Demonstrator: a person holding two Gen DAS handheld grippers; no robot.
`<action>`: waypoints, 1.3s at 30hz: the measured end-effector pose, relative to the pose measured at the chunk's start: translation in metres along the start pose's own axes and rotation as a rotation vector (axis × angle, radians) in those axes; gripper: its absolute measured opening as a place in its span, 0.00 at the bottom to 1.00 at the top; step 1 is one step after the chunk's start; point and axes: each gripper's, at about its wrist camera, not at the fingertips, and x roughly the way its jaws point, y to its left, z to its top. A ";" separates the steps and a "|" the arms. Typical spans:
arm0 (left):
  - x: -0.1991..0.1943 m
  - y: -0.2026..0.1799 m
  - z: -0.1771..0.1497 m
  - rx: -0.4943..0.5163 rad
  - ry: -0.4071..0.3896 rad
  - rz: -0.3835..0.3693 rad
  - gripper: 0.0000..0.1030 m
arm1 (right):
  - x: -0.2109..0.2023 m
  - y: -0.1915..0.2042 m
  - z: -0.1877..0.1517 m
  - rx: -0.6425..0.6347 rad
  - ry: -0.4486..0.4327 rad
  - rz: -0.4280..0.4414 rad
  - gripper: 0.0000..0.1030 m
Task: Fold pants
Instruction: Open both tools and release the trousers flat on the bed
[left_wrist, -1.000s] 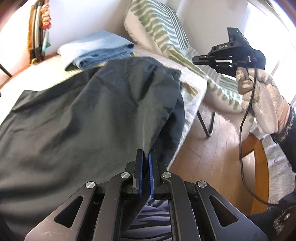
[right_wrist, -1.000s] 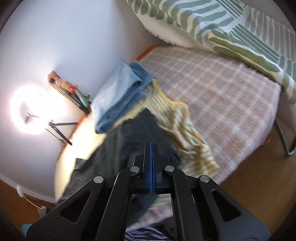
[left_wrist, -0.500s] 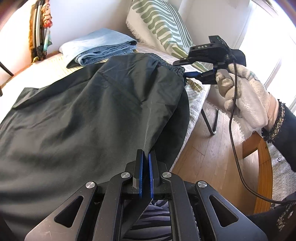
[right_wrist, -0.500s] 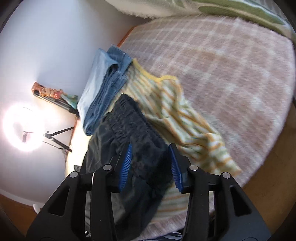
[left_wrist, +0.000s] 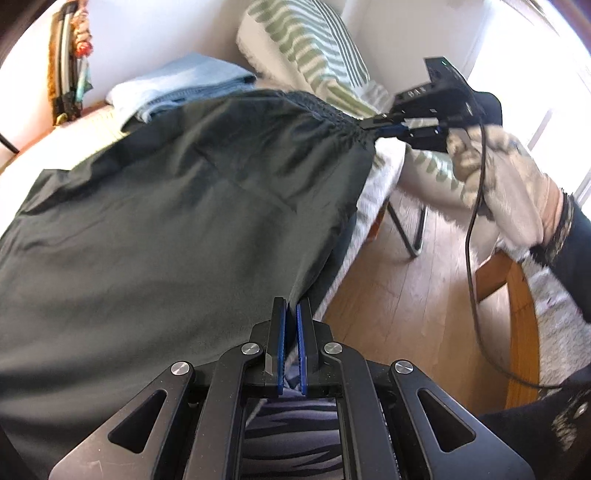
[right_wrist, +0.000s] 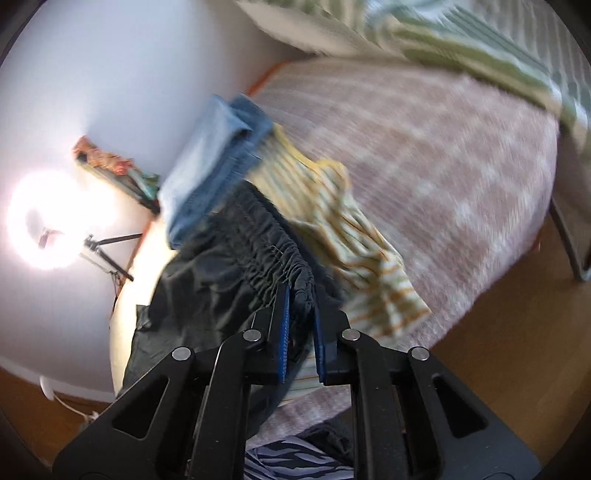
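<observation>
grippers (left_wrist: 290, 306) (both clamped) along pants (left_wrist: 166, 221) waistband

Dark pants (left_wrist: 177, 229) are smooth, matt cloth with a gathered waistband (right_wrist: 273, 243). The blanket (right_wrist: 443, 177) looks fuzzy; the floor (left_wrist: 406, 295) is wood.

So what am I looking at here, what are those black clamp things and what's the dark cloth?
There is no robot. A person holds a hand-held clamp in each hand, each with a camera looking along its jaws, so each picture is one clamp's view. The left gripper pinches an edge of the dark pants, which lie spread on a bed. The right gripper, in a gloved hand, has just closed on the gathered waistband. Folded jeans, a striped yellow cloth and a green striped pillow also sit on the bed.
</observation>
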 end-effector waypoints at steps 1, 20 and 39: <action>0.004 0.000 -0.002 0.003 0.011 0.005 0.04 | 0.004 -0.003 -0.002 -0.004 0.008 -0.015 0.12; -0.133 0.084 -0.064 -0.341 -0.185 0.240 0.32 | -0.033 0.079 0.017 -0.345 -0.117 -0.163 0.48; -0.229 0.196 -0.261 -0.927 -0.178 0.698 0.29 | 0.149 0.301 -0.041 -0.743 0.265 0.118 0.54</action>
